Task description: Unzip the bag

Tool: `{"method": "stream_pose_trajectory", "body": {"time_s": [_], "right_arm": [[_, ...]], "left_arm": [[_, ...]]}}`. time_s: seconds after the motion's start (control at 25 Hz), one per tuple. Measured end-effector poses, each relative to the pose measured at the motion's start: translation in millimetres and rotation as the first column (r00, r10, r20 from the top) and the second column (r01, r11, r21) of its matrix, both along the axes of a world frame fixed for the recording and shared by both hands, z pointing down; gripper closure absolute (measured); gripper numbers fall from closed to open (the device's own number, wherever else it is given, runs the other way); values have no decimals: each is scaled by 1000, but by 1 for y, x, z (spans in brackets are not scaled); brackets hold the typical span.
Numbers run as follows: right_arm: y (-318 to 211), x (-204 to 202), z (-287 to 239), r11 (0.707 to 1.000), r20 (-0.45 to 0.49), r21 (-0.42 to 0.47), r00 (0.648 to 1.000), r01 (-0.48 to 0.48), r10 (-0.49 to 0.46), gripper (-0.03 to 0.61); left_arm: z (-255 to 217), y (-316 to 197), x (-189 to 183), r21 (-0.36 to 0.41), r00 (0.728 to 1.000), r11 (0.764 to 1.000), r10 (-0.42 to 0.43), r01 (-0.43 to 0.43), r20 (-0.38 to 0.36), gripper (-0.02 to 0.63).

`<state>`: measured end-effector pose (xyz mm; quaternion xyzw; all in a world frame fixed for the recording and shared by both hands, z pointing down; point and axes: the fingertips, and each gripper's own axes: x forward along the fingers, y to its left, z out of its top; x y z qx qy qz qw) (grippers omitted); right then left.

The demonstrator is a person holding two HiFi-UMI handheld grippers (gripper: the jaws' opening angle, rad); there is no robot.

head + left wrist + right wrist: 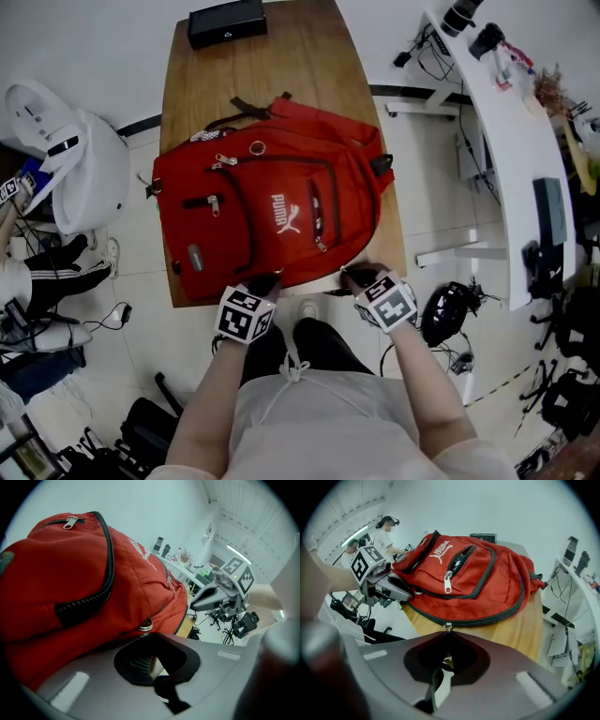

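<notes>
Lying flat on the brown wooden table [309,56], the red fabric backpack [272,202] has its bottom edge towards the person. The left gripper [149,634] has its jaws closed on that red edge, just beside a small silver ring [145,627]. The right gripper [448,632] pinches the small metal zip pull [448,626] of the closed dark zip.

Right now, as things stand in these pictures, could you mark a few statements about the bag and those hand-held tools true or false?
1. The backpack is blue. False: it is red.
2. It lies on a wooden table. True.
3. A black box sits at the table's far end. True.
4. The right gripper hovers far from the backpack. False: its jaws are shut on a zip pull at the backpack's near edge.
</notes>
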<state>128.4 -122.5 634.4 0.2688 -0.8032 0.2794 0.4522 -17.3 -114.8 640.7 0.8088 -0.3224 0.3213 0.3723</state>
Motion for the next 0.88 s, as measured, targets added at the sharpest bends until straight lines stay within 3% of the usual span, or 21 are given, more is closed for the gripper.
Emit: {"method": "stream_pose_trajectory", "body": {"time_s": [0.56, 0.88], "right_arm": [[-41, 53, -2, 999, -60, 30, 998, -24, 26, 569], [-83, 81, -10, 992, -112, 115, 992, -43, 56, 569]], "left_arm": [[3, -2, -1, -51, 999, 998, -27, 29, 34, 607], [6, -3, -3, -85, 997, 996, -32, 38, 77, 607]]}}
